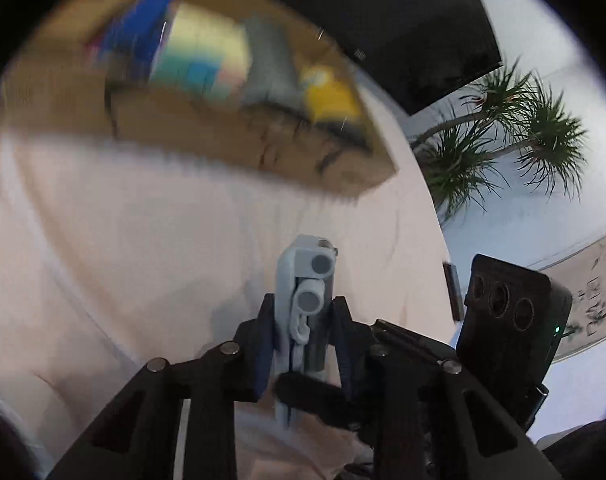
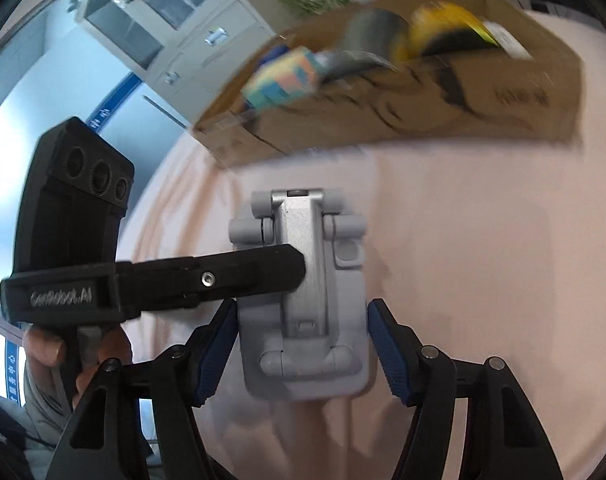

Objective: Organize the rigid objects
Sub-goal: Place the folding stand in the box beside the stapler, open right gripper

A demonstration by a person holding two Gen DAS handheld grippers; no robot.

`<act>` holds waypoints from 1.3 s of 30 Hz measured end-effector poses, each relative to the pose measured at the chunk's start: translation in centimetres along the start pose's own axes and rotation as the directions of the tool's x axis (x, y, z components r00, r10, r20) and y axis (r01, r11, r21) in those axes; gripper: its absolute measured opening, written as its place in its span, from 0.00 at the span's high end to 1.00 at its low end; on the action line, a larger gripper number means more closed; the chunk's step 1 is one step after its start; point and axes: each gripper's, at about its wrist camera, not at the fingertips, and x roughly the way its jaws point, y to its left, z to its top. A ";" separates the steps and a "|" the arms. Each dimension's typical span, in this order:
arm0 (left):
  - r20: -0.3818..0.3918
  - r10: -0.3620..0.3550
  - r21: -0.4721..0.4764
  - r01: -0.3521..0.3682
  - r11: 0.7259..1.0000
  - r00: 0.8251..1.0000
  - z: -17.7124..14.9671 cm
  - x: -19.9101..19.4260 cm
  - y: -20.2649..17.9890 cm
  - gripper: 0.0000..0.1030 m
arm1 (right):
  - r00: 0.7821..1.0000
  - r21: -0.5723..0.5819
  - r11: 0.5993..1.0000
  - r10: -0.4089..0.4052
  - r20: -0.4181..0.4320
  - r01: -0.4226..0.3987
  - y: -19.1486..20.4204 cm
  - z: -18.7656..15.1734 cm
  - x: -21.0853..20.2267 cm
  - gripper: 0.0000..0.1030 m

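A grey hinged latch-like part (image 1: 303,312) is clamped edge-on between my left gripper's (image 1: 303,320) blue-padded fingers, held above the pink cloth. In the right wrist view the same grey part (image 2: 303,304) shows face-on, with the left gripper's black finger (image 2: 239,272) pressing on it from the left. My right gripper (image 2: 303,344) straddles the part; its left pad (image 2: 219,344) is close to the edge and its right pad (image 2: 387,352) stands slightly apart. An open cardboard box (image 1: 239,148) lies beyond, also seen in the right wrist view (image 2: 403,112).
The box holds a blurred multicoloured block (image 1: 203,56), a grey object (image 1: 271,64) and a yellow object (image 1: 331,92). A pink cloth (image 1: 123,248) covers the table. A potted plant (image 1: 511,136) and a dark screen (image 1: 403,20) stand behind; a cabinet (image 2: 151,16) is at the left.
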 end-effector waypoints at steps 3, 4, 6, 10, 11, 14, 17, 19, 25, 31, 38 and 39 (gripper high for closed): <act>0.075 0.050 0.090 -0.057 0.994 0.996 4.2 -2.6 -2.0 0.78 | 0.998 -0.074 0.997 0.007 0.070 -0.002 3.2 3.7 -0.3 0.40; 0.092 0.061 0.112 -0.071 0.991 0.994 5.7 -3.2 -2.3 0.78 | 0.996 -0.095 0.995 0.010 0.091 -0.001 3.9 5.2 -0.3 0.40; 0.127 0.078 0.162 -0.099 0.982 0.989 9.3 -4.1 -3.0 0.78 | 0.991 -0.127 0.992 0.015 0.131 0.002 5.3 9.2 -0.1 0.40; 0.128 0.094 0.170 -0.115 0.979 0.987 17.4 -4.1 -2.5 0.78 | 0.988 -0.146 0.989 -0.007 0.153 0.029 6.5 17.1 1.5 0.41; 0.115 0.090 0.162 -0.108 0.981 0.989 19.3 -3.6 -2.1 0.78 | 0.990 -0.134 0.990 -0.013 0.141 0.032 6.4 19.4 2.4 0.41; 0.065 0.060 0.109 -0.067 0.992 0.996 23.1 -1.8 0.7 0.78 | 0.996 -0.082 0.996 -0.023 0.090 0.031 5.3 23.7 4.4 0.41; -0.007 0.014 0.031 -0.013 0.999 1.000 24.9 0.6 4.5 0.77 | 0.998 -0.014 0.998 -0.058 0.009 0.058 3.6 26.1 7.5 0.41; -0.043 -0.007 -0.003 0.007 1.000 0.999 25.1 2.1 6.0 0.77 | 0.995 0.006 0.996 -0.092 -0.025 0.092 2.7 26.8 8.4 0.41; -0.086 0.036 -0.013 -0.037 0.999 0.996 24.7 3.3 7.6 0.75 | 0.991 0.043 0.992 -0.116 -0.071 0.119 0.8 25.6 9.8 0.40; -0.005 0.120 0.043 -0.120 0.992 0.993 24.3 -0.3 6.8 0.40 | 0.990 0.043 0.990 -0.137 -0.018 0.138 1.9 24.9 8.0 0.27; 0.301 0.334 0.185 -0.398 0.898 0.893 17.2 -9.6 2.4 0.12 | 0.950 -0.066 0.965 -0.238 0.204 0.255 5.2 20.6 2.1 0.00; 0.332 0.363 0.178 -0.436 0.882 0.871 15.6 -10.8 2.3 0.11 | 0.947 -0.100 0.960 -0.237 0.215 0.263 5.6 19.3 1.3 0.00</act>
